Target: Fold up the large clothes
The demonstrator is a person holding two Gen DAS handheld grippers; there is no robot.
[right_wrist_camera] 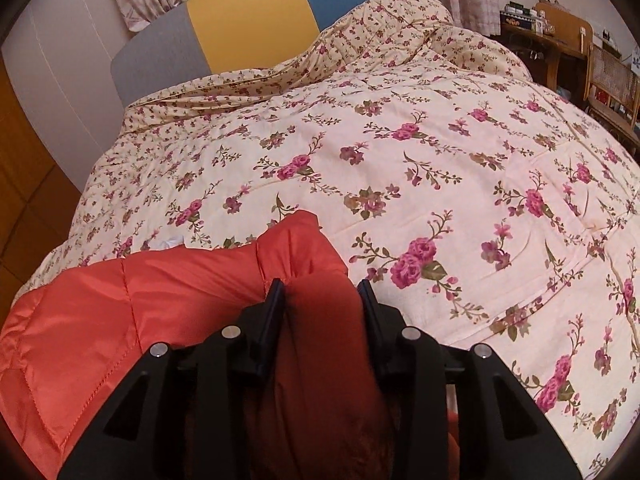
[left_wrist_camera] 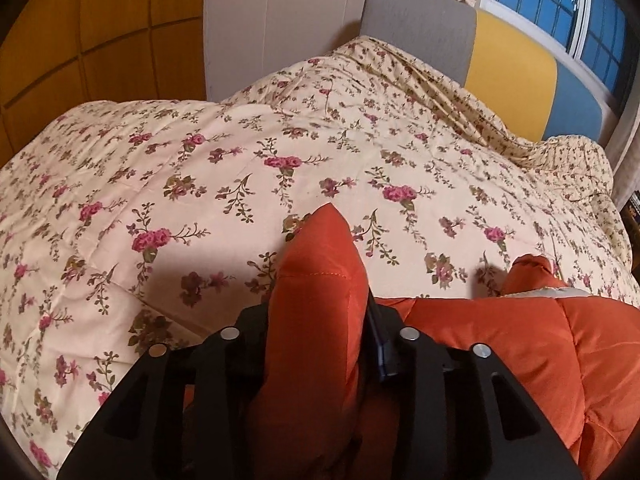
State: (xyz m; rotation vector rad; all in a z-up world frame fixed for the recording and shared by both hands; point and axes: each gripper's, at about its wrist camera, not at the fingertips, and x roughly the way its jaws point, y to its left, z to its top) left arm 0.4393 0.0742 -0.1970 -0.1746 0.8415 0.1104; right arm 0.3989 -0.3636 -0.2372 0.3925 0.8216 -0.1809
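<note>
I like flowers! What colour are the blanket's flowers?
Pink roses on the cream quilt, clearest in the right wrist view.

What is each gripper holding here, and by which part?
Both hold the orange quilted garment: the left gripper pinches a bunched fold at its edge, the right gripper a bunched fold too. Which part cannot be told.

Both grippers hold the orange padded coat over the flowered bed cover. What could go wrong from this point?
1. The orange coat is puffy and smooth; a thick bunch fills the left gripper, so it may slip out.
2. The right gripper grips near one edge, so the fold may come out uneven.
3. The soft, wrinkled quilt may bunch underneath.
</note>
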